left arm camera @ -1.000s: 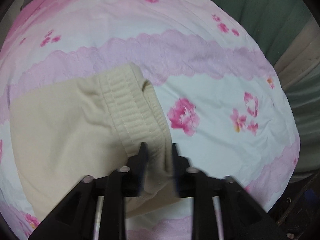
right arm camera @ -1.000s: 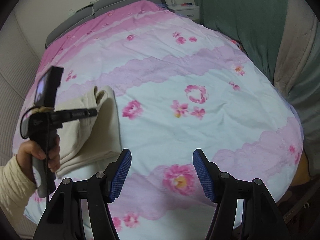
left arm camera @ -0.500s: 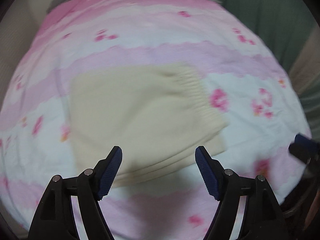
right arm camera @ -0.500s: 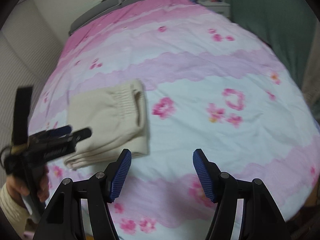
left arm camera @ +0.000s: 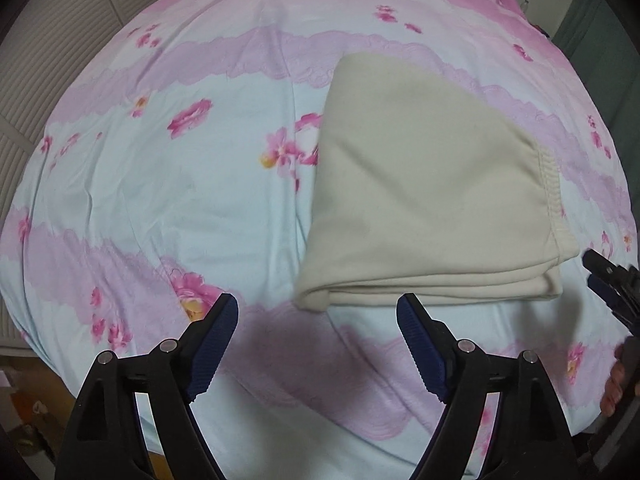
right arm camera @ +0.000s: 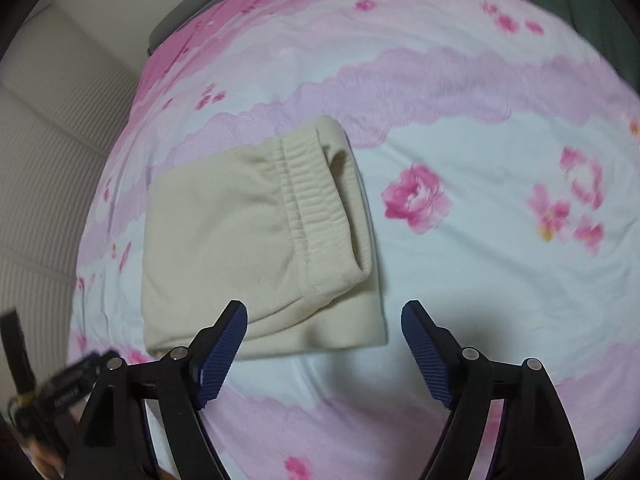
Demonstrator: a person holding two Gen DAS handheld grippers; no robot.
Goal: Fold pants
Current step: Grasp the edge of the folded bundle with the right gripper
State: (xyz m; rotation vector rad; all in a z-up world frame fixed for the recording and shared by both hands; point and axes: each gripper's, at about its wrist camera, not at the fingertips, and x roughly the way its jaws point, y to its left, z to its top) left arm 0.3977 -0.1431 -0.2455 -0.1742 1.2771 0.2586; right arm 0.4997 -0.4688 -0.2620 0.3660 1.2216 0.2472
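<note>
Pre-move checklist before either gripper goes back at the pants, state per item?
1. Left gripper empty, jaws wide after just opening: ok.
2. Right gripper empty, jaws wide after just opening: ok.
3. Pants folded into a compact stack, lying flat on the bedspread: ok.
4. Waistband on top, its edges lined up with the layers below: not ok, the bottom layer sticks out.
5. Grippers clear of each other: ok, the right one only shows at the left view's edge.
6. Another fold needed: cannot tell.
</note>
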